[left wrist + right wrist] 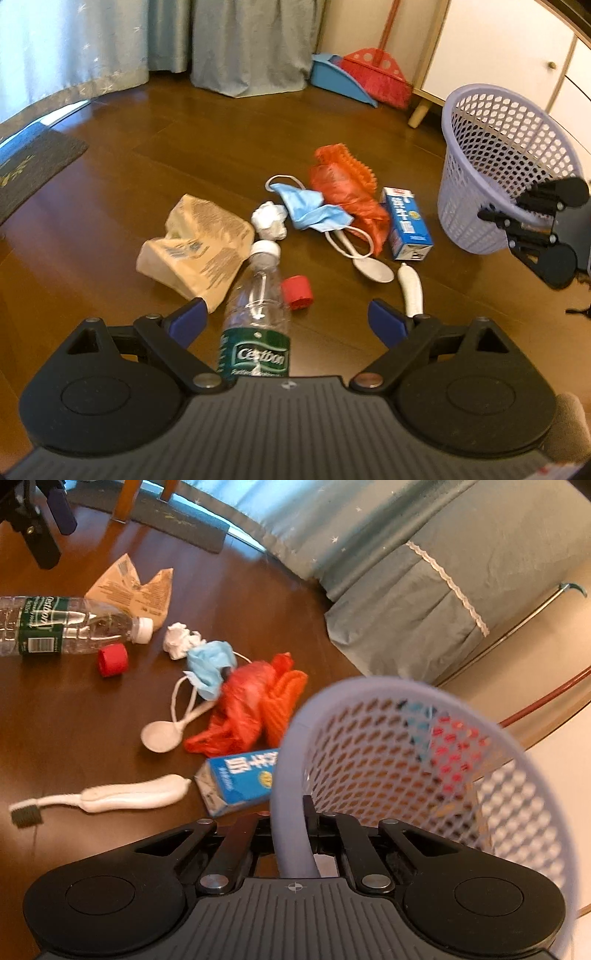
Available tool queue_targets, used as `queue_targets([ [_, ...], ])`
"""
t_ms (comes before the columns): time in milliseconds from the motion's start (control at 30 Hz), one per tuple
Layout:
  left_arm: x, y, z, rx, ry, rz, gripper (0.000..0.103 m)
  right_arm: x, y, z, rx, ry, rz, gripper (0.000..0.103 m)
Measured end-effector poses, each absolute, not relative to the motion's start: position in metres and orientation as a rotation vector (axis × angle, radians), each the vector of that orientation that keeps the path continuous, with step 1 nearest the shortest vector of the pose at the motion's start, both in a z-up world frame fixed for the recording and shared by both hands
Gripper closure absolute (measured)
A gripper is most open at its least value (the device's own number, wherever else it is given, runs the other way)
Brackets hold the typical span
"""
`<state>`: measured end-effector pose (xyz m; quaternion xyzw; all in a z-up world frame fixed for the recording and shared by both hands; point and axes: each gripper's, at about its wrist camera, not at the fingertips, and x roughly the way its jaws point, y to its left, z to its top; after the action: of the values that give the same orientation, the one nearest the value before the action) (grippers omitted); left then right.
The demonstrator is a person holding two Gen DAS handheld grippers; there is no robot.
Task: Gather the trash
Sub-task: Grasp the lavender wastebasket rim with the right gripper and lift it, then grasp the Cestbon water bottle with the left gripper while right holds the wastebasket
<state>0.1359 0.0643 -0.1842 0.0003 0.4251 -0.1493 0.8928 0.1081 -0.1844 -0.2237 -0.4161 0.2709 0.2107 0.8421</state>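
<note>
My left gripper (288, 321) is open just above the wooden floor, its blue pads either side of a lying clear water bottle (258, 314). Scattered beyond are a red cap (297, 293), crumpled paper bag (195, 243), tissue ball (269, 221), blue face mask (314, 210), red plastic bag (347, 195), blue carton (406, 225), white spoon (373, 269) and toothbrush (410, 288). My right gripper (291, 823) is shut on the rim of the lilac mesh basket (406, 757), which stands tilted right of the litter (506, 166).
A red broom (376, 74) and blue dustpan (340, 79) lean in the far corner beside a white cabinet (498, 48). A dark mat (33, 166) lies at the left. A grey-green bed skirt (406, 572) and curtains border the floor.
</note>
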Motion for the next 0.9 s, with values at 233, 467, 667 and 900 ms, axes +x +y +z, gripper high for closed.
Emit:
queue_targets([
  [233, 0.135, 0.068, -0.198, 0.002, 0.893, -0.305, 0.011, 0.110, -0.182, -0.249, -0.932, 0.567, 0.425, 0.102],
  [467, 0.139, 0.073, -0.208, 0.025, 0.903, -0.287, 0.011, 0.123, -0.194, -0.261, -0.895, 0.609, 0.305, 0.101],
  [667, 0.147, 0.078, -0.227, 0.042, 0.946, -0.277, 0.011, 0.130, -0.199, -0.260, -0.850, 0.639, 0.278, 0.099],
  [900, 0.147, 0.067, -0.246, 0.083, 0.983, -0.317, 0.011, 0.127, -0.201, -0.264, -0.837, 0.595, 0.298, 0.097],
])
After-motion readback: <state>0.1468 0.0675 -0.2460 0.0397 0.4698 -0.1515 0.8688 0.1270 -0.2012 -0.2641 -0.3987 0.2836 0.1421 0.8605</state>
